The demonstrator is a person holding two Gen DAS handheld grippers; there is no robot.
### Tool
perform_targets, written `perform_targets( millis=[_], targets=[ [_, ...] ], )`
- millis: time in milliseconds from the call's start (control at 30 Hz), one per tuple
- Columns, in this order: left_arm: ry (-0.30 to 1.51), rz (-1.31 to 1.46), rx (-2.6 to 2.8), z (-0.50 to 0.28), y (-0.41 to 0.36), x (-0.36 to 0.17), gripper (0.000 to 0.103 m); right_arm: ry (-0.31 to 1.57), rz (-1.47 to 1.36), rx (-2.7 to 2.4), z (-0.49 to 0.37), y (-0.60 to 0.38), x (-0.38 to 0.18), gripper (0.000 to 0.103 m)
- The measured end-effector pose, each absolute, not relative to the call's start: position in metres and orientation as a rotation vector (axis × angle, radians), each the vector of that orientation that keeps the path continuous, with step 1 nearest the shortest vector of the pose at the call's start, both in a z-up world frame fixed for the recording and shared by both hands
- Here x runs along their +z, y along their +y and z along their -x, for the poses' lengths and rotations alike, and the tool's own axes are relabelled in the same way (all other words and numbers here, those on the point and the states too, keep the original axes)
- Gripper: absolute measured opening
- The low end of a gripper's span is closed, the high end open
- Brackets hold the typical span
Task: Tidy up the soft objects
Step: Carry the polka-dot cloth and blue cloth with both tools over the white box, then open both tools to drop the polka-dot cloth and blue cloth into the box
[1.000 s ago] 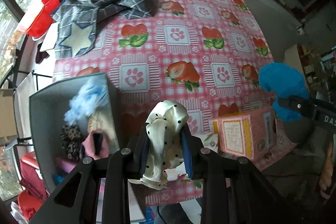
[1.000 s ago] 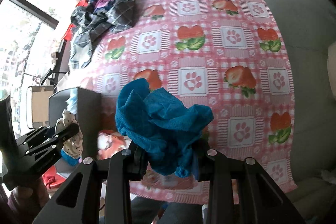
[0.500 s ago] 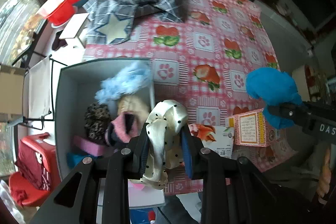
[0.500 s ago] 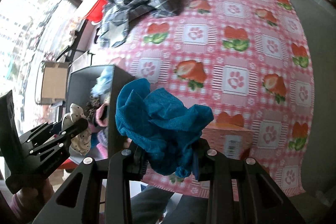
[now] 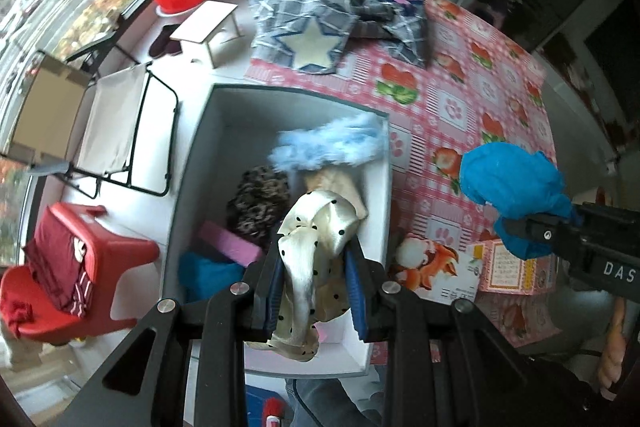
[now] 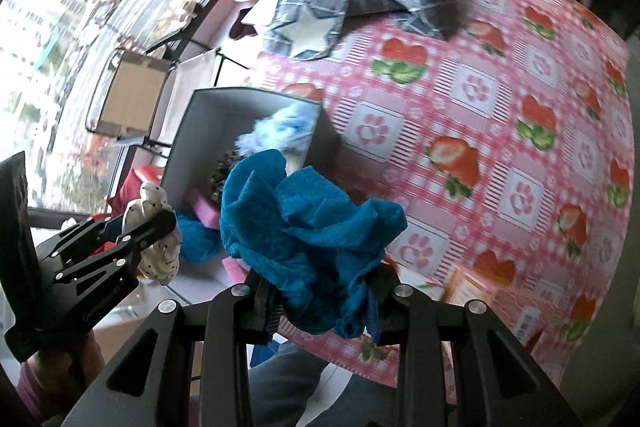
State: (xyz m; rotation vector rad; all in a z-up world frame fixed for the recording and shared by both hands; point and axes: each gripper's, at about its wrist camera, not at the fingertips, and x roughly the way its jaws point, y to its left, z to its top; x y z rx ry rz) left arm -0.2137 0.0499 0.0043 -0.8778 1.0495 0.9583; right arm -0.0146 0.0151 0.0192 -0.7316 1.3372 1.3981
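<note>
Left tool [image 5: 314, 301] clenched on slick, limp dotted satin scrunchie [image 5: 316, 247] over grey bin [image 5: 200, 163], right tool [image 6: 322, 305] clenched on light, floppy blue towel [image 6: 304, 223]; pinch bunched mid-folds w/ both

My cream scrunchie [image 5: 316, 251] has black dots, my towel [image 6: 304, 235] is teal, the tablecloth [image 6: 500, 131] pink-checked with strawberries, the shirt [image 5: 320, 7] grey plaid.
</note>
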Motion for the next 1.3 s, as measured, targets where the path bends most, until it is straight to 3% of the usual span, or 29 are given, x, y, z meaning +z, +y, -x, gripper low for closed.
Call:
perform_targets(
  millis=[433, 1300],
  targets=[
    [1.044, 0.971, 1.022, 0.25, 0.053, -0.009, 0.031, 1.313, 0.875, 1.499, 0.069, 0.042, 0.013, 0.034],
    [1.107, 1.023, 1.004, 0.252, 0.044, -0.037, 0.031, 1.309, 1.007, 1.565, 0.118, 0.062, -0.004, 0.034]
  ],
)
